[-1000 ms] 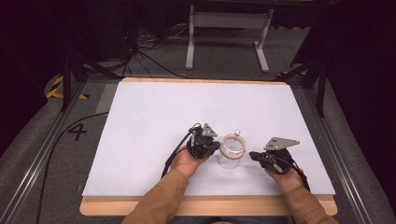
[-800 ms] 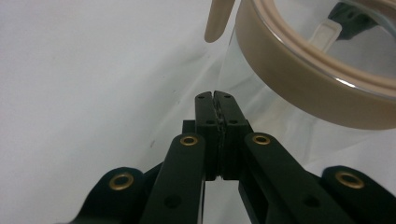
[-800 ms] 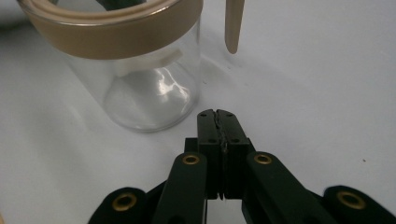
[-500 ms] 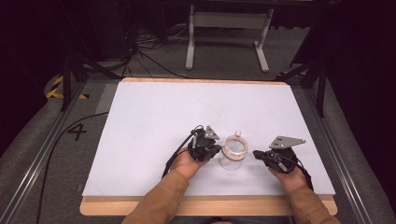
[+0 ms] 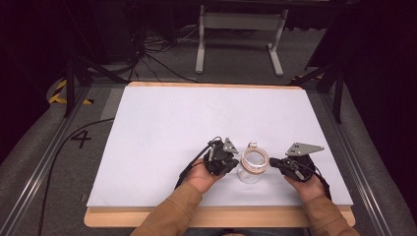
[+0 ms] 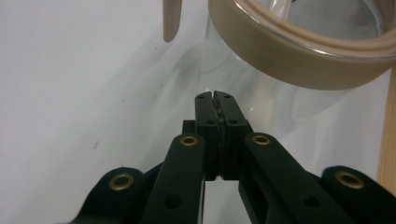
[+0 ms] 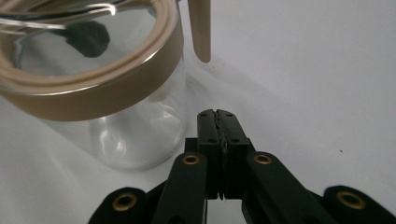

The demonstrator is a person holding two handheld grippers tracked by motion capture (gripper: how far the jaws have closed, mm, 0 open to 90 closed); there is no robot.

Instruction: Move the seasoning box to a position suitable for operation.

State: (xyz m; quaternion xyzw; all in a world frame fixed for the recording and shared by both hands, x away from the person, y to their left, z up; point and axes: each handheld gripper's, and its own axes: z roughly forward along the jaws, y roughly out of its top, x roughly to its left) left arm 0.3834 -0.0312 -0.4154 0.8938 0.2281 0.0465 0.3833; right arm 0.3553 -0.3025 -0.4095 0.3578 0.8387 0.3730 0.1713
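A clear glass jar (image 5: 252,167) with a beige ring around its rim stands near the front of the white table top (image 5: 196,123). A beige tab (image 6: 171,21) hangs from that rim. My left gripper (image 5: 235,162) sits just left of the jar, its jaws shut with nothing between them, and in the left gripper view its tips (image 6: 215,95) lie close to the jar's glass wall (image 6: 261,93). My right gripper (image 5: 273,162) rests just right of the jar, also shut and empty. In the right gripper view its tips (image 7: 217,114) lie beside the jar (image 7: 116,126), under the tab (image 7: 200,28).
The white sheet lies on a wooden board whose front edge (image 5: 216,216) shows below the hands. A metal frame (image 5: 241,22) stands on the floor behind the table, and cables (image 5: 147,59) lie at the back left. Rails run along both sides.
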